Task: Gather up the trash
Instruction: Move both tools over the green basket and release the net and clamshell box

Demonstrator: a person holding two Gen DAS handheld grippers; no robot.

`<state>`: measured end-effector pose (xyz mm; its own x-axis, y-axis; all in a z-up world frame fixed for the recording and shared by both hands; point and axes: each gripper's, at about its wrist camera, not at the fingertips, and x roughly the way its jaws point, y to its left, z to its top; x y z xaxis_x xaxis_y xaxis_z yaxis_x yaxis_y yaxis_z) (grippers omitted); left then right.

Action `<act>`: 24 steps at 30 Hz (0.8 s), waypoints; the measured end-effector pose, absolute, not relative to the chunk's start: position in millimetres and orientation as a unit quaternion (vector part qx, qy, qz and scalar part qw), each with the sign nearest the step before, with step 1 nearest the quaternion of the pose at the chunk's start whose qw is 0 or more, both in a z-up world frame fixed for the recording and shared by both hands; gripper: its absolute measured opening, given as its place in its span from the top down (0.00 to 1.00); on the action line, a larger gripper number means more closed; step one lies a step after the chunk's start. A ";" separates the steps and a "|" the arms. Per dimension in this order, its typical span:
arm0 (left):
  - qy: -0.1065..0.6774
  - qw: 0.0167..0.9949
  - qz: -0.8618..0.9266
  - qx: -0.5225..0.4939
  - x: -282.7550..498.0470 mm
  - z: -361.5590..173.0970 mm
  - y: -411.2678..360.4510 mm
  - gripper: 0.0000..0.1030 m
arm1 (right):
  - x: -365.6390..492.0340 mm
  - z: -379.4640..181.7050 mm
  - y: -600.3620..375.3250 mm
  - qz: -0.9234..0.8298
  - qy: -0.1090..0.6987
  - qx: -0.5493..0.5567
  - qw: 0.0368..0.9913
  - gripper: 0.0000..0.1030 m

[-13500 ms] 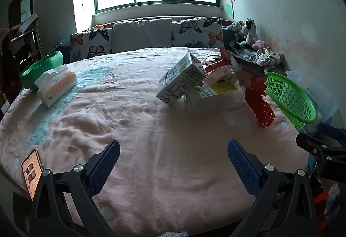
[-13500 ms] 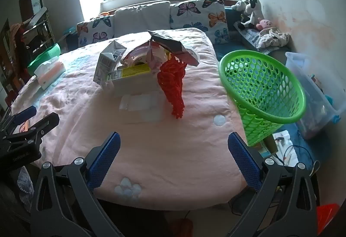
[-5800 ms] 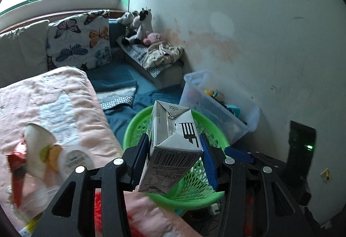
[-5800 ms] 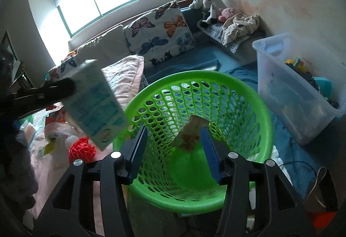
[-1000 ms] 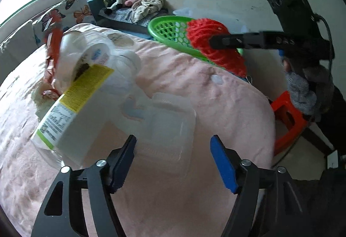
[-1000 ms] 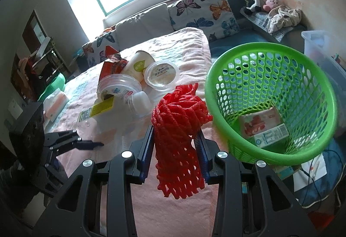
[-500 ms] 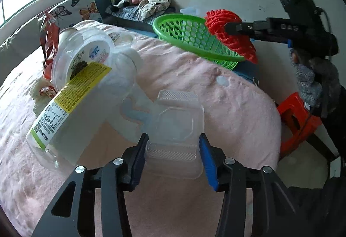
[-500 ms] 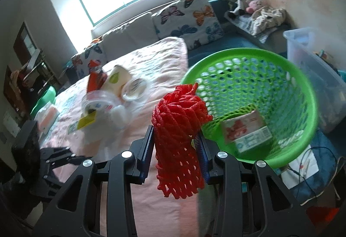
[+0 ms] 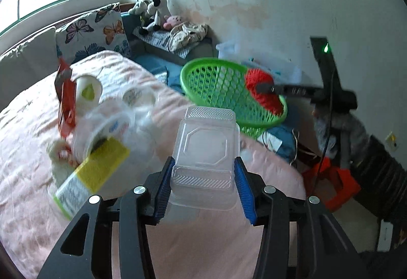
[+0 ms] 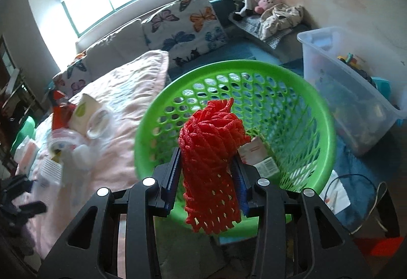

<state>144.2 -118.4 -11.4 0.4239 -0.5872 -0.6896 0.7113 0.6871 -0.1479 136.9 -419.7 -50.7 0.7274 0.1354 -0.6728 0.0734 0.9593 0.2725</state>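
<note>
1. Bed (image 9: pixel 30 202) under a pink blanket, filling the left of both views; leftover trash heaped on it.
2. Green mesh basket (image 10: pixel 328 141) on the floor just beside the bed's edge, a printed carton (image 10: pixel 257 154) already lying inside.
3. Clear storage bin (image 10: pixel 356 90) against the wall beyond the basket, well apart from the work.
4. Trash pile on the blanket: clear bottle with a yellow label (image 9: pixel 94 172), paper cup with a green leaf mark (image 9: pixel 87 90), round lidded tubs, red wrapper (image 9: pixel 64 100). Blurred, so finer detail unreadable.
5. Clear plastic clamshell tray (image 9: pixel 206 151), lifted off the blanket, clamped by its near edge in the left gripper (image 9: pixel 204 187); blue fingers (image 9: pixel 162 184) pressed on both sides.
6. Red foam fruit net (image 10: pixel 211 164), clamped in the right gripper (image 10: pixel 208 177), hanging above the basket's near rim.
7. Step in hand, as judged: carrying both pieces to the basket, the net nearly there.
8. Next move, as judged: net brought fully over the opening and fingers parted; tray swung right over the rim and dropped in turn.
</note>
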 end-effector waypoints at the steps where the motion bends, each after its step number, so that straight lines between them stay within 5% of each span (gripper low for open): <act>1: 0.371 0.840 -0.387 0.082 145.7 -9.8 -121.8 0.56 | 138.8 -52.0 -421.7 0.013 0.369 0.141 0.919 0.61; 9: 0.370 0.838 -0.395 0.070 167.2 3.8 -165.3 0.56 | 145.1 -59.0 -436.8 -0.005 0.368 0.145 0.918 0.39; 24: 0.405 0.817 -0.403 0.084 206.1 -3.1 -252.3 0.56 | 108.4 -41.5 -452.0 0.002 0.329 0.173 0.928 0.38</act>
<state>206.1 -252.3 -3.1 0.3475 -0.5899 -0.7289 0.7257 0.6614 -0.1893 108.4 -452.0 -41.5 0.7836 0.1175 -0.6100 0.1099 0.9402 0.3223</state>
